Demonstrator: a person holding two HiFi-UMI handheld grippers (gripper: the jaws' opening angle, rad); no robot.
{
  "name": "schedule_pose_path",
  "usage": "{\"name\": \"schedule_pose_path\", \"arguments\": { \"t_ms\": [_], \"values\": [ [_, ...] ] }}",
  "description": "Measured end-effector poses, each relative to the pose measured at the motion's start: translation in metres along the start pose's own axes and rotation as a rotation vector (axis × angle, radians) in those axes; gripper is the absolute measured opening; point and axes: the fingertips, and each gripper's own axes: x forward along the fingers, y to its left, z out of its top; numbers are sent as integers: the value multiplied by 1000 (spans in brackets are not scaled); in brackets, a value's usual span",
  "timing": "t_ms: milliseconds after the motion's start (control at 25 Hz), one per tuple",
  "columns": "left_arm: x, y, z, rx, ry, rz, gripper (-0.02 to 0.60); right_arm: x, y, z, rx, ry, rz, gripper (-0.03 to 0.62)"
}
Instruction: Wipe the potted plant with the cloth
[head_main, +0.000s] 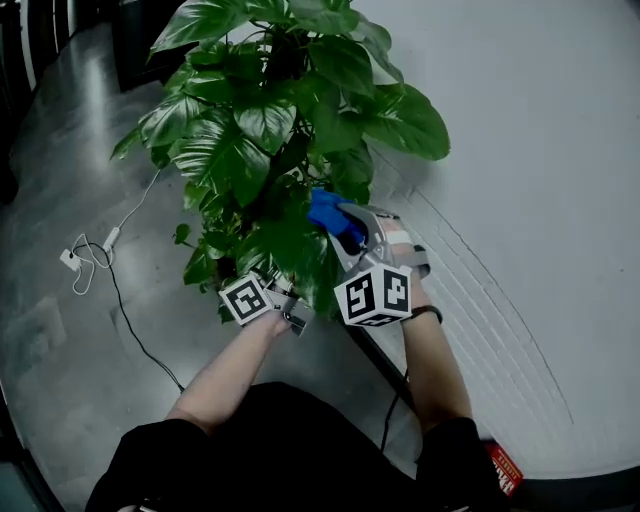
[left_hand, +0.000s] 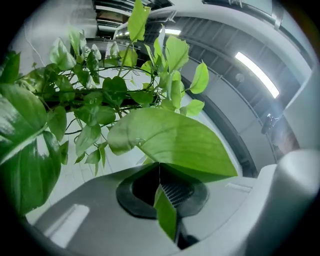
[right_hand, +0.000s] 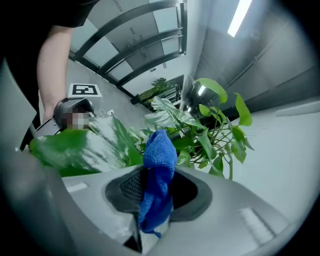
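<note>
The potted plant is standing on the grey floor just beside the foot of the white wall, its pot hidden under the foliage. The left gripper is pinching a leaf, its jaws closed onto the narrow lower end so that the broad blade is fanning out above them. The right gripper is clamping the cloth, jaws drawn in on its folded middle, with a rounded tuft poking up towards the leaves and a short tail hanging below. The likeliest trouble, as I am judging it, is the leaf tearing or its stalk snapping: the blade is thin and smooth, the jaw pads are ribbed and hard, and any pull from the left hand while the right is rubbing would be loading that one pinched strip. The cloth is soft, nubbly and bunched, so only a small patch is offering itself for wiping, and a firm stroke could be dragging it out of the jaws. The stems are thin and trailing, and a gripper moving among them could be snagging one and tugging the plant sideways. A thin dark cable is lying loose on the floor towards its left edge, well apart from the work.
</note>
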Motion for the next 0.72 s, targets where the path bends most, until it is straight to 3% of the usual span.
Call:
{"name": "schedule_pose_path", "arguments": {
  "t_ms": [280,720],
  "values": [
    [-5,-2,-4,-112,-28,-50,-3,-17,34,-12,18,21,-3,106],
    [-3,-2,-7,-124,-13,-41,-3,-42,66,-17,104,53,-10,106]
  ]
}}
